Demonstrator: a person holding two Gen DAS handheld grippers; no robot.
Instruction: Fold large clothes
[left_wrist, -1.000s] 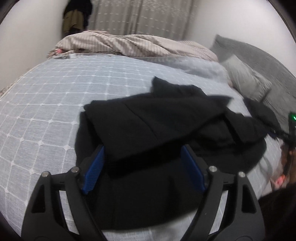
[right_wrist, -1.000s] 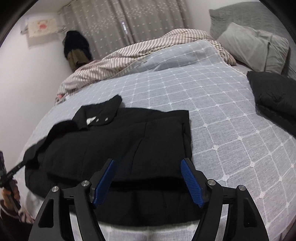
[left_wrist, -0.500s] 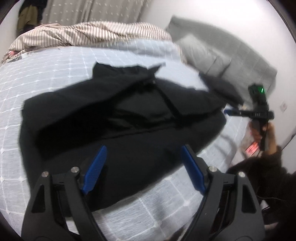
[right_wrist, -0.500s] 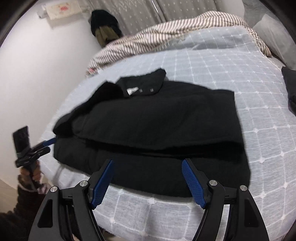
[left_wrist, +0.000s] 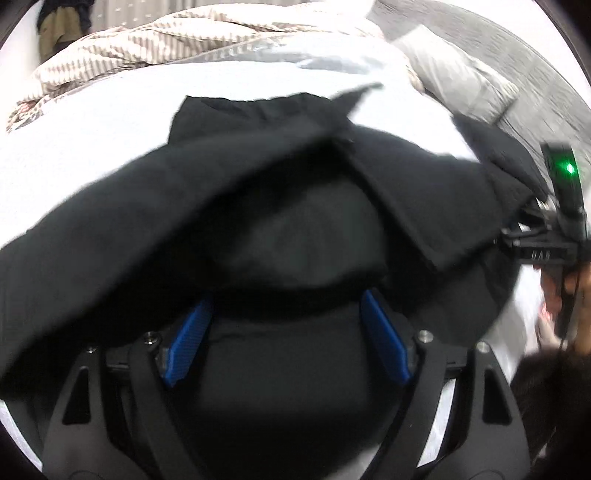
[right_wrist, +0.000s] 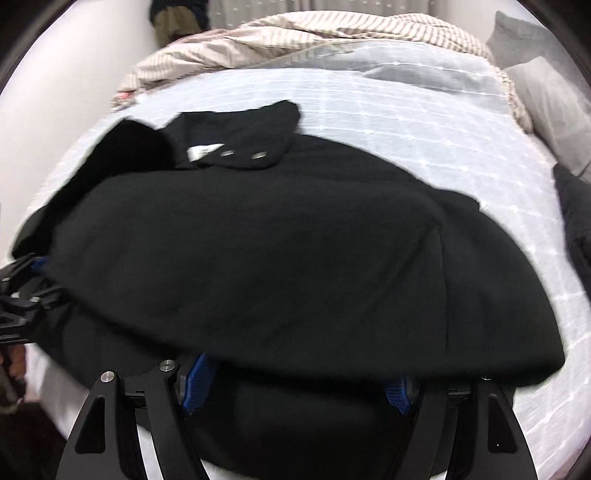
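Note:
A large black jacket lies partly folded on the bed, its collar with metal snaps at the far side. My left gripper is open, its blue pads straddling the jacket's near hem, with a fold of cloth over the fingertips. My right gripper is open too, at the jacket's near edge, and the folded top layer covers most of its blue pads. The right gripper also shows at the right edge of the left wrist view; the left one shows at the left edge of the right wrist view.
The bed has a pale blue checked cover. A striped duvet is bunched at the far side. Grey pillows lie at the right, with another dark garment beside them. Clothes hang on the far wall.
Both grippers have moved forward and down onto the jacket's near edge. The cloth now lies between and over their open fingers. The view is blurred by motion.

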